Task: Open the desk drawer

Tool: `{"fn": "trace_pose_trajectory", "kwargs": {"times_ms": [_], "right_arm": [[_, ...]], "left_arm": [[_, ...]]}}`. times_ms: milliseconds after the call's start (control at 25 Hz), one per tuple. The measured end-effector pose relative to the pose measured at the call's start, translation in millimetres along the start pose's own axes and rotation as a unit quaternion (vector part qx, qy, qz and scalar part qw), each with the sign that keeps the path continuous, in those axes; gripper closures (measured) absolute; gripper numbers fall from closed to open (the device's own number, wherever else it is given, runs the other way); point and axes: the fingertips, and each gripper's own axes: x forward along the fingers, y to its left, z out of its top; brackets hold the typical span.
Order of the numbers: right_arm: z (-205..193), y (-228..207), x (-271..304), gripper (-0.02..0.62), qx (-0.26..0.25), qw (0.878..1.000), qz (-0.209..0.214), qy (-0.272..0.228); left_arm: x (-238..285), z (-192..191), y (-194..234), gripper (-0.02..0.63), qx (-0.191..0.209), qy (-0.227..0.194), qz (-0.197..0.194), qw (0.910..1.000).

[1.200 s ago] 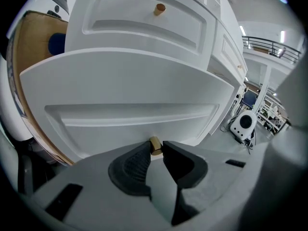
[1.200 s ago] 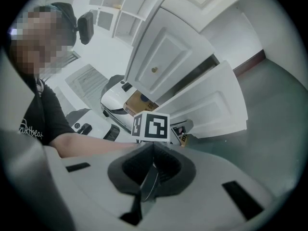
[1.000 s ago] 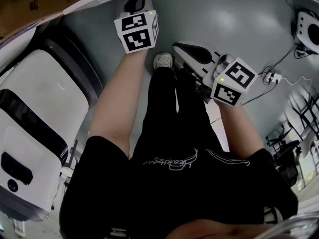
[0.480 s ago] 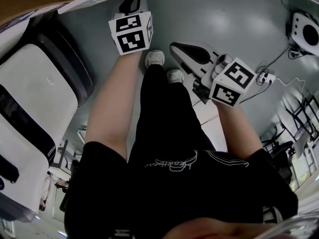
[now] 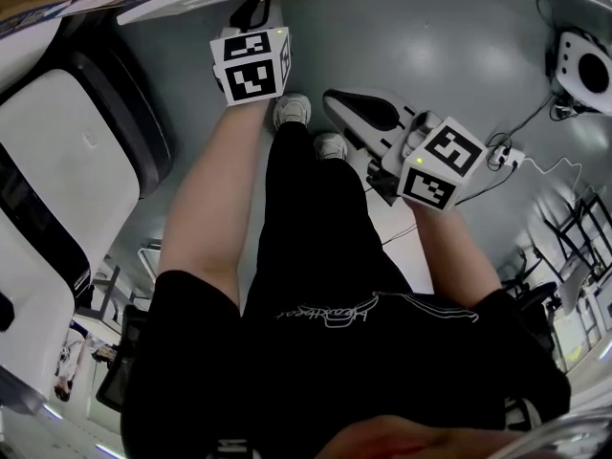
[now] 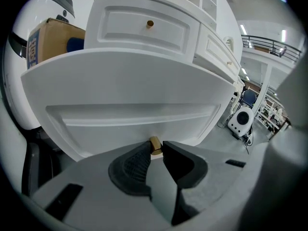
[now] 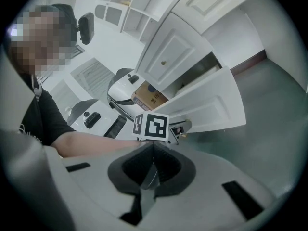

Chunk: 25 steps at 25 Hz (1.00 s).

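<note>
i've got the left gripper [image 6: 155, 152] stretched far out, pinching the knob [image 6: 154, 144] on the drawer [image 6: 130, 93]; right gripper [image 7: 153, 147] hangs to its right (jaws pressed together).

Floor [image 5: 449, 55]: smooth grey, glossy, w/ soft light patches. Standing on it: person's two pale shoes [image 5: 292, 111], close together near centre of head view. Big wht machine w/ blk band [image 5: 67, 189] fills that view's left edge. Small wht device w/ round dark face [image 5: 585, 63] sits top right, thin cables [image 5: 564, 113] just beside it running toward a wht power strip [image 5: 507, 151]. Wht desk [image 7: 178, 42] stands on same floor. Dark chairs [image 5: 574, 228] at far right, blurry.
</note>
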Motion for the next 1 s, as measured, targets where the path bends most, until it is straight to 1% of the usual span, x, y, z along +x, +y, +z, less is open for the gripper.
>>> {"fn": "trace_pose_trajectory", "kwargs": {"times_ms": [720, 1000], "right_arm": [[-13, 5, -24, 0.59, -0.002, 1.0, 0.009, -0.001], [-12, 11, -26, 0.591, -0.005, 1.0, 0.009, -0.001]], "left_arm": [[-21, -23, -7, 0.526, -0.011, 0.004, 0.021, 0.9997], [-29, -31, -10, 0.526, -0.012, 0.011, 0.018, 0.9997]]}}
